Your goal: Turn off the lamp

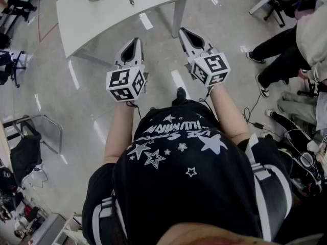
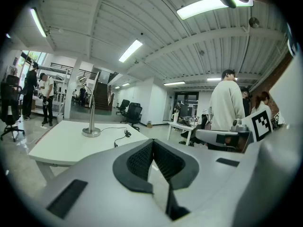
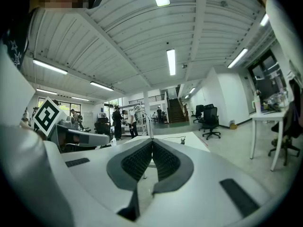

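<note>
Grey moulded plastic is seen in the shells of the left gripper [image 1: 132, 46] and the right gripper [image 1: 187, 33], each backed by a cube [image 1: 125, 83] printed with black-and-white square markers. In the left gripper view, the dark ribbed fingers [image 2: 138, 161] are pressed together at their tips into a closed V, and nothing is pinched between them. The same closed, empty V is shown by the ribbed fingers [image 3: 136, 161] in the right gripper view. The lamp [image 2: 91, 125], a slim metal pole on a round, polished disc base, is found well ahead of the fingertips and apart from them: up and to the left of the left pair, and almost straight beyond the tips of the right pair, where only its thin pole [image 3: 150, 127] can be made out. It is borne by a smooth white table [image 1: 115, 15] with a flat rectangular top. A thin black cable [image 2: 118, 132] is laid across that top, just right of the base and nearer the fingers. Beneath both grippers, a glossy grey floor [image 1: 163, 88] is crossed by pale streaks of reflected light.
</note>
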